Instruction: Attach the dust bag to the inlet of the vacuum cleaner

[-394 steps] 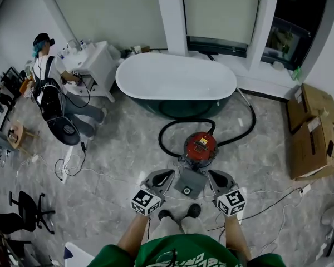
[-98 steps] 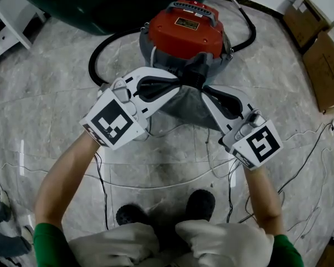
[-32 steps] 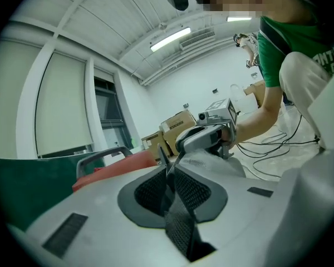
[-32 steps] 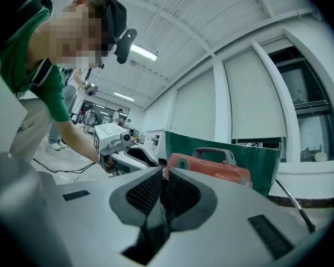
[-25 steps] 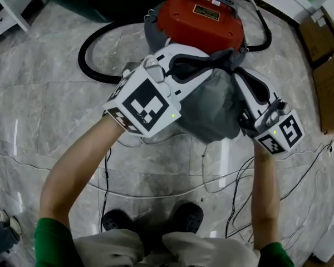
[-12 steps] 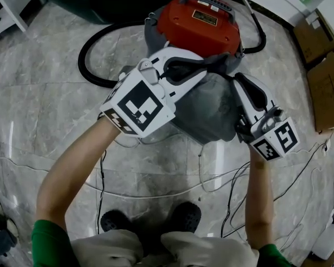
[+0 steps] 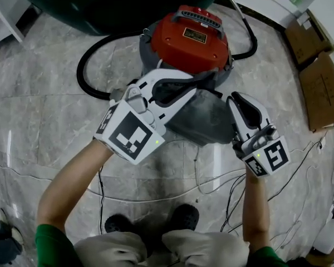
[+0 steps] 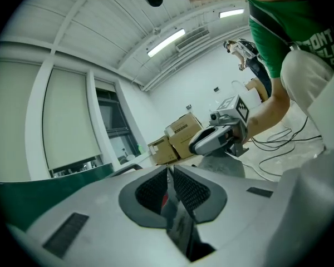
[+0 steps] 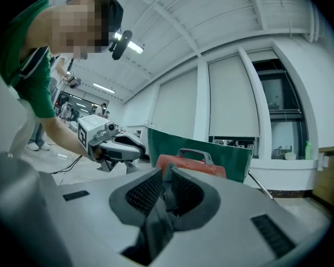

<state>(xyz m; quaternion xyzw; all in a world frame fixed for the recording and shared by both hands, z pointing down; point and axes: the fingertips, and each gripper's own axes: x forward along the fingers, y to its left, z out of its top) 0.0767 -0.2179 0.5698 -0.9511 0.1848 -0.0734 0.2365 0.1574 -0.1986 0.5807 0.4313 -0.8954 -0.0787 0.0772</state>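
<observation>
nearer now, the left tool (image 7: 196, 85) and right tool (image 7: 234, 100) each pinch the crumpled grey fabric dust bag (image 7: 207, 122) at the near side of the red-lidded vacuum cleaner (image 7: 190, 36); seating it on the inlet seems unfinished.

Grey dust bag (image 7: 209, 121) at red vacuum (image 7: 192, 38)

Grey marbled floor tiles (image 7: 39, 110) shine under strip lights (image 8: 166, 42) set in a white ribbed ceiling (image 8: 100, 21). A dark green bathtub (image 7: 100, 4) stands along the far side, with cardboard boxes (image 7: 323, 88) near the wall to the right. Thin cables (image 7: 196, 168) trail over the floor. One tall window (image 9: 281, 104) is dark, the one beside it covered by a pale blind (image 9: 234, 99)
</observation>
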